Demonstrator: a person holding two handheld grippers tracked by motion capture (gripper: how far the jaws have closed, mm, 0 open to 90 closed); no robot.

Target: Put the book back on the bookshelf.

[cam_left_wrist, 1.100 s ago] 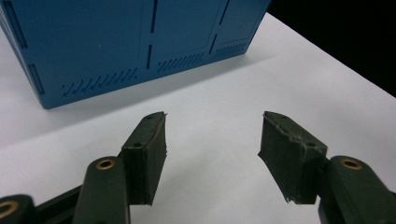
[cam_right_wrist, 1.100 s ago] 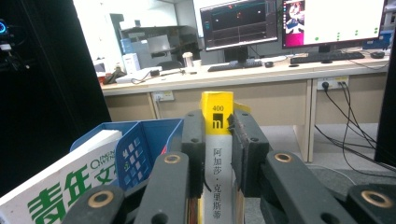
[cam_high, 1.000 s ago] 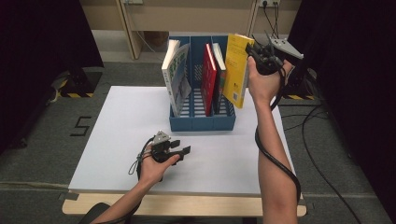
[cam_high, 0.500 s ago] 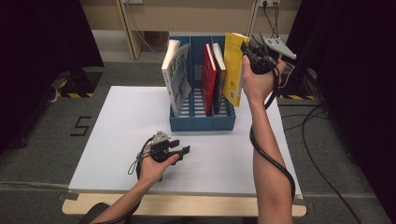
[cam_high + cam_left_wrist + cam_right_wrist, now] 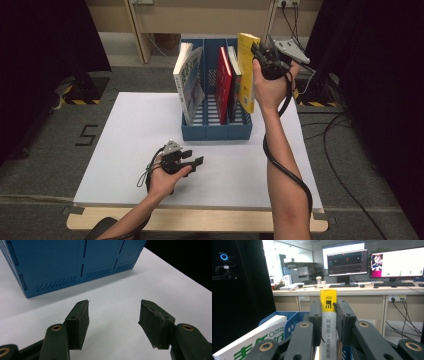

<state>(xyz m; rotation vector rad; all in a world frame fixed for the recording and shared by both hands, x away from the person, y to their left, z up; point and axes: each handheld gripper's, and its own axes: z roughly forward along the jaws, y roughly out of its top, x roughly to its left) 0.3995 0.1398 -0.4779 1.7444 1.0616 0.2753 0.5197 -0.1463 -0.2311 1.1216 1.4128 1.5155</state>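
The right gripper (image 5: 261, 53) pinched the yellow book (image 5: 246, 70) by its spine above the blue file rack (image 5: 216, 131). The left gripper (image 5: 192, 159) rested on the white table (image 5: 125, 150), jaws spread and empty.

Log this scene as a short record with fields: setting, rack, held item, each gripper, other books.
setting: white table top
rack: blue file rack, three slots, at the table's far side
held item: yellow book, upright, raised at the rack's right end
right gripper: shut on the yellow book's spine
left gripper: open, nothing between the jaws, low over the table in front of the rack
other books: red book upright in the rack; white-and-green book leaning at its left end
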